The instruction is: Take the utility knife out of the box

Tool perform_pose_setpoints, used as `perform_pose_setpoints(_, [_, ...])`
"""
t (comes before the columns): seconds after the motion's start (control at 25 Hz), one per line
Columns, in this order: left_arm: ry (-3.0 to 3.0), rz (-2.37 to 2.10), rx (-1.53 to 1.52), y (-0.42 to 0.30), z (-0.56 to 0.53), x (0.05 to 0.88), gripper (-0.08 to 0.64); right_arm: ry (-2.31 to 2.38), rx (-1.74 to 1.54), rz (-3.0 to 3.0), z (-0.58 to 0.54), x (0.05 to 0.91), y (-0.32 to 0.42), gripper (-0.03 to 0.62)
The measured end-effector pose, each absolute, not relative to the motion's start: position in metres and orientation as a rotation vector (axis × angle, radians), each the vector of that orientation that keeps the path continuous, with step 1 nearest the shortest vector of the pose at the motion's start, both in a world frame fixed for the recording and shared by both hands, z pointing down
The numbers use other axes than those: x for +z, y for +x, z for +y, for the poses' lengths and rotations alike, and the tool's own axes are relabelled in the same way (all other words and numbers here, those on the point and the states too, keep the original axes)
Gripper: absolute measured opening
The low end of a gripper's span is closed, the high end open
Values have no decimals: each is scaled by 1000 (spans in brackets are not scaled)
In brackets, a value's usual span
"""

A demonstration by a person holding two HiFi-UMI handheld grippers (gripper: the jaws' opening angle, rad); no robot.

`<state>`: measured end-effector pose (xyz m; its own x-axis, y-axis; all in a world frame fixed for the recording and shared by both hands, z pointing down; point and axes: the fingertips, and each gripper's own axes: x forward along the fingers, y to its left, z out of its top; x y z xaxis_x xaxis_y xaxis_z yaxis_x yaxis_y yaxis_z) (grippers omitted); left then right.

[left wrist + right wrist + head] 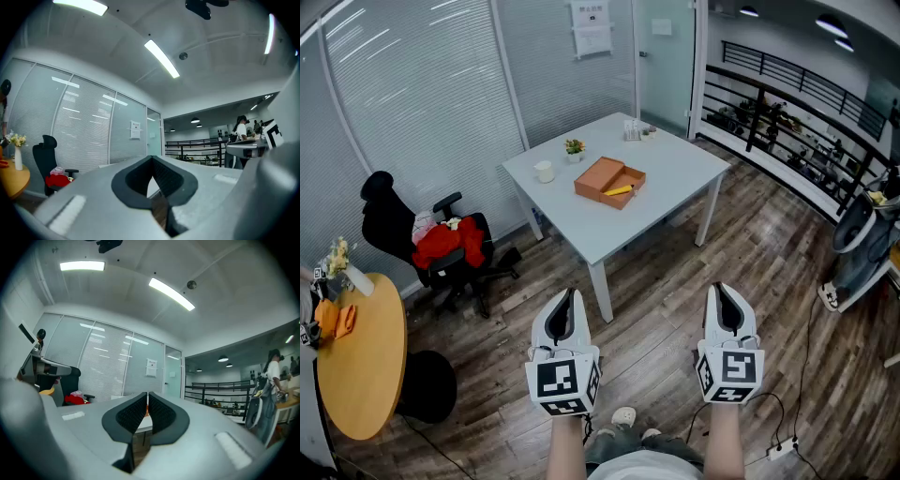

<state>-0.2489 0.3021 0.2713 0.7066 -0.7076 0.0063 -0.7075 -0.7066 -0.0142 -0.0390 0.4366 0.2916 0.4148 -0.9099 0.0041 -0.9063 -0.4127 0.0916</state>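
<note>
Here, left gripper (pixel 568 298) and right gripper (pixel 722 292) clenched, empty; unopened, they might merely shove the yellow utility knife (pixel 618 190) about the flat orange box (pixel 594 174).

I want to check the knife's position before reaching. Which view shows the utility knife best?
The head view: the yellow utility knife lies in the orange box on the white table, seen from above. Neither gripper view shows the knife.

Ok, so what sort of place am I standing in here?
Probably an office meeting room. It has glass partition walls with blinds, a white table in the middle, and a black swivel office chair near a round wooden table.
</note>
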Motion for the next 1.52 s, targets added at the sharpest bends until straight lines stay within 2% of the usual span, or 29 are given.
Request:
perform_pose_setpoints(0.68, [-2914,1165,-24,-248,269,280,0,2588,-63,-1628,408,299,-38,38])
perform_pose_setpoints(0.8, [-2919,1157,-25,-248,257,281,0,2610,-52,-1639,398,299,-36,97])
perform_pose_setpoints(0.96, [-2925,1141,-31,-250,242,284,0,2604,-39,-1666,382,301,-42,254])
perform_pose_setpoints(1.16, [-2932,1122,-40,-255,227,288,0,2592,-37,-1677,366,303,-53,339])
perform_pose_setpoints(1.52, [-2965,1117,-91,-254,206,304,0,2560,22,-1675,345,316,-55,371])
